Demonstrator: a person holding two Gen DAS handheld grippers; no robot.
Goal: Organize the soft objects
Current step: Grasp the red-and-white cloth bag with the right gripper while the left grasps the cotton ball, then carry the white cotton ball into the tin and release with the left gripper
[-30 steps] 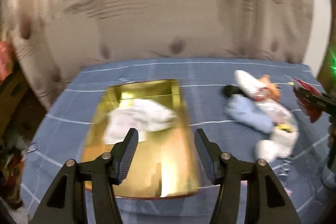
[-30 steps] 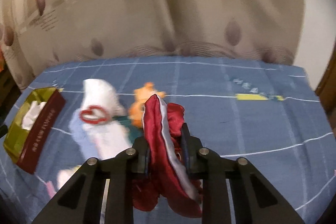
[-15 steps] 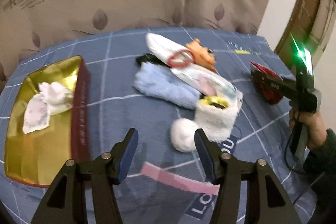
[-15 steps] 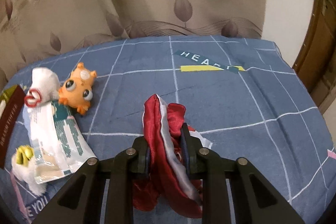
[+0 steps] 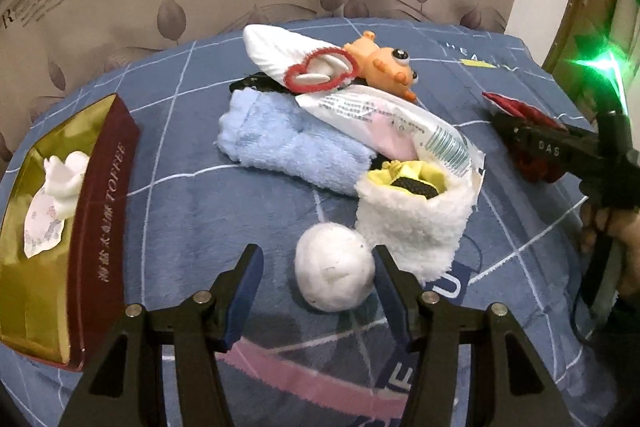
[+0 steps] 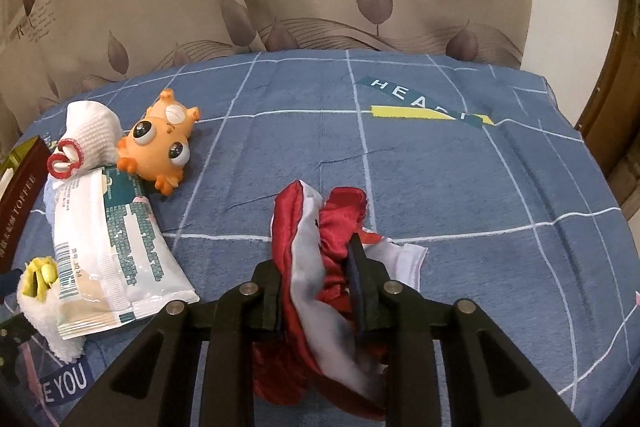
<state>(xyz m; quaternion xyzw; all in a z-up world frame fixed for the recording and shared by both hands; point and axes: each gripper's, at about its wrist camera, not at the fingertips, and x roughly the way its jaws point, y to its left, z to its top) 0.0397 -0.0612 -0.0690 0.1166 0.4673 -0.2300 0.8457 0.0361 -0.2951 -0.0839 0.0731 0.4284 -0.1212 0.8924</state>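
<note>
Left gripper (image 5: 316, 275) gapes at the light, squashy ball (image 5: 335, 275); right gripper (image 6: 316, 267), just loosening, clamps slippery cloth (image 6: 308, 227).

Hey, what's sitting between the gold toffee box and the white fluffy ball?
Nothing: in the left wrist view, only bare blue blanket lies between the toffee box and the white ball.
</note>
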